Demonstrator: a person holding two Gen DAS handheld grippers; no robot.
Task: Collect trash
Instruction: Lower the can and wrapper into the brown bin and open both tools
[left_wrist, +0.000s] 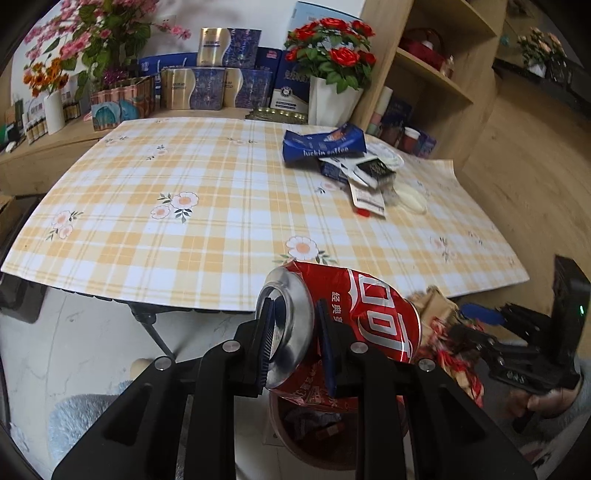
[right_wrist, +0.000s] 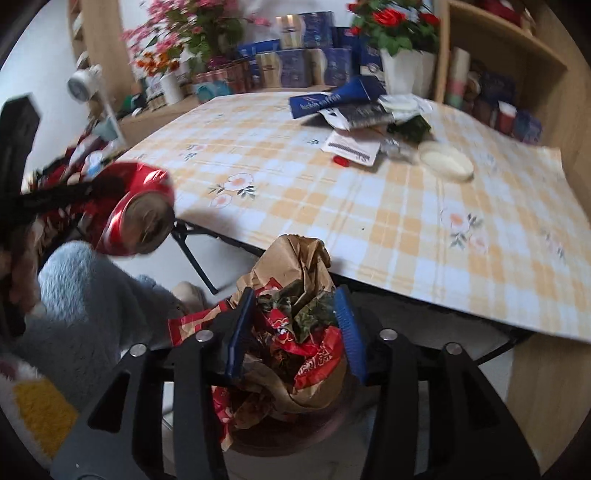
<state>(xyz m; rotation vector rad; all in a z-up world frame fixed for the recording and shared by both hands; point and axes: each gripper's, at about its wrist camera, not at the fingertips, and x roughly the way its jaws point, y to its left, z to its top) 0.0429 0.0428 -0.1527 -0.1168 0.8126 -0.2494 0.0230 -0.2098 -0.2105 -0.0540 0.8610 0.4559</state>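
My left gripper (left_wrist: 295, 343) is shut on a crushed red soda can (left_wrist: 369, 314), held above a round brown trash bin (left_wrist: 317, 435) on the floor by the table's near edge. My right gripper (right_wrist: 295, 332) is shut on a crumpled brown and red paper wrapper (right_wrist: 295, 288), held over the same bin (right_wrist: 280, 439). The can (right_wrist: 136, 214) and the left gripper show at the left of the right wrist view. The right gripper (left_wrist: 476, 325) with the wrapper (left_wrist: 439, 317) shows at the right of the left wrist view. More trash (left_wrist: 343, 162) lies piled at the table's far right.
A table with a yellow plaid cloth (left_wrist: 207, 206) fills the middle. Boxes and flower pots (left_wrist: 332, 66) stand behind it, a wooden shelf (left_wrist: 436, 74) at the right. The trash pile holds a blue coffee bag (right_wrist: 332, 98), papers and a white lid (right_wrist: 445, 160).
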